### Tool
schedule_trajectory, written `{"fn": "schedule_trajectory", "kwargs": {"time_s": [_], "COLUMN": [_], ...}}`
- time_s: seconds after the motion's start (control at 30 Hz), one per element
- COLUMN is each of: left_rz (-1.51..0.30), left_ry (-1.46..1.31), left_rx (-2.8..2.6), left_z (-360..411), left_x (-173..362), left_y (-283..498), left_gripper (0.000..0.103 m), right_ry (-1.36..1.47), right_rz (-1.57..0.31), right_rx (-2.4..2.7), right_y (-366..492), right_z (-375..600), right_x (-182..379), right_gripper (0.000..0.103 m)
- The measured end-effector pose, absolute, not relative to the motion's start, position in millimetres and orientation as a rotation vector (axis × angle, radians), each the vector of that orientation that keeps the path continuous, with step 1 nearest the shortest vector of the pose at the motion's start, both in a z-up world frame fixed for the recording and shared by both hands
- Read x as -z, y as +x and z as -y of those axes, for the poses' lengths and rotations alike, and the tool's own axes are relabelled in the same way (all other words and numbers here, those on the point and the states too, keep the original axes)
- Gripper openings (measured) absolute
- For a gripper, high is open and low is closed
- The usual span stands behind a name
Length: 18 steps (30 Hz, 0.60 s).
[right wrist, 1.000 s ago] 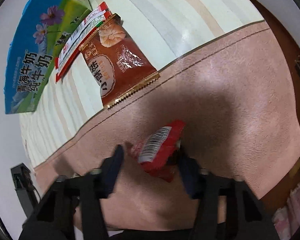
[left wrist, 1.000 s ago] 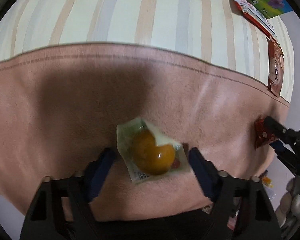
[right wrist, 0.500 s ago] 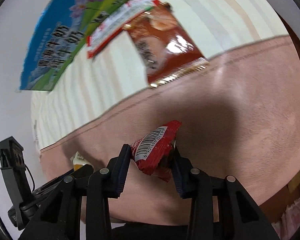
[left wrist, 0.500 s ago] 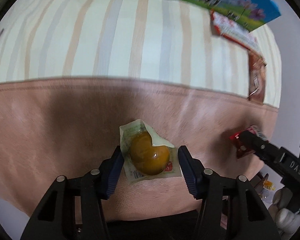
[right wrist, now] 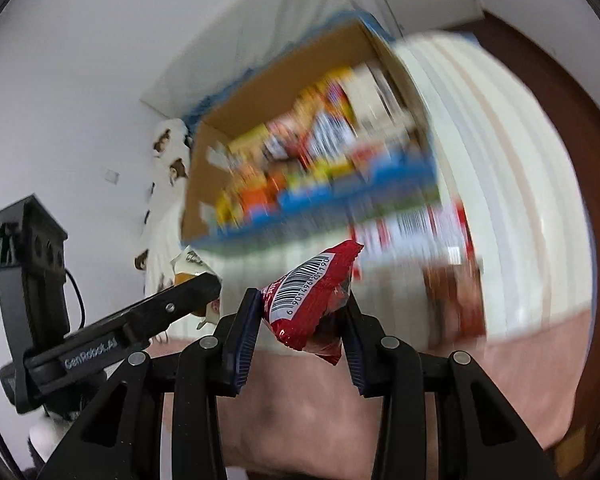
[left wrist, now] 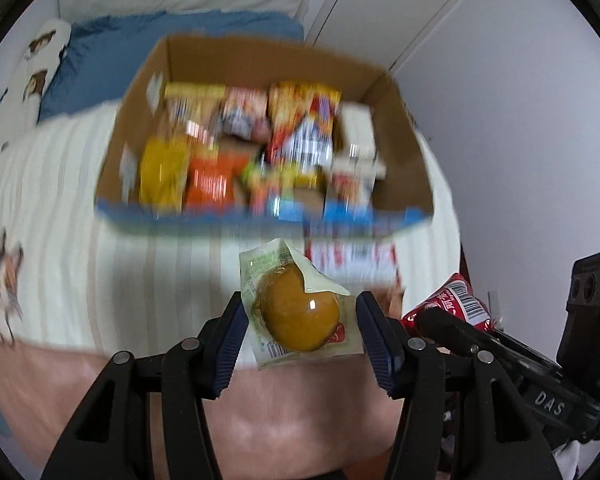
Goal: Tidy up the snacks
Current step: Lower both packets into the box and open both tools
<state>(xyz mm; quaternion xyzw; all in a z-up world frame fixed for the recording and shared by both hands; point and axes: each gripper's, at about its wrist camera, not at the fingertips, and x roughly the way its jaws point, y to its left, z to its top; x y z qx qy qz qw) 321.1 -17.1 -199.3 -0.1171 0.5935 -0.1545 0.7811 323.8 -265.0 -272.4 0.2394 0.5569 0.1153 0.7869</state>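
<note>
Clear pouch with an amber-brown round snack (left wrist: 300, 316) clamped between the blue pads of the left gripper (left wrist: 300, 334), jaws closed on its two sides, pouch lifted clear of the bedding, torn-looking top corner pointing up. Red packet with a white barcode label (right wrist: 312, 296) pinched in the right gripper (right wrist: 300, 330), jaws pressed tight on it, barcode end tilted up and to the right. Same red packet (left wrist: 450, 300) seen from the left wrist camera just right of the pouch, the two grippers side by side and near each other.

Beyond both: open cardboard box (left wrist: 396, 120) with a blue printed front edge, resting on a cream striped bedcover (left wrist: 80, 240), packed with blurred yellow, orange, red and white snack packs standing in a row. In front of the box on the stripes, a red and white pack (left wrist: 352, 258), blurred, touching or just beside the box front; cannot tell which. Below the grippers, a pink blanket (left wrist: 300, 420). Behind the box, a blue pillow (left wrist: 100, 64), white wall and a door frame. Much motion blur across box and bedding in both views.
</note>
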Motion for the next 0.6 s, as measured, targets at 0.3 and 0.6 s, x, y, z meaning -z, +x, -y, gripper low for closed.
{"fn": "schedule_trajectory", "kwargs": {"time_s": [0.3, 0.6], "left_rz": [-1.399, -1.583], "left_ry": [-0.188, -0.142], "left_rx": [0.286, 0.225], "left_z": [38, 40], "left_x": [221, 294], "left_y": [445, 511], "left_gripper": [0.053, 0.053], "right_ry": [0.311, 0.245], "right_rz": [-1.238, -1.388], "right_rx": [-0.192, -0.184], "right_y": [442, 489], "right_z": [249, 236], "right_x": [271, 330], "right_gripper": [0.041, 0.041]}}
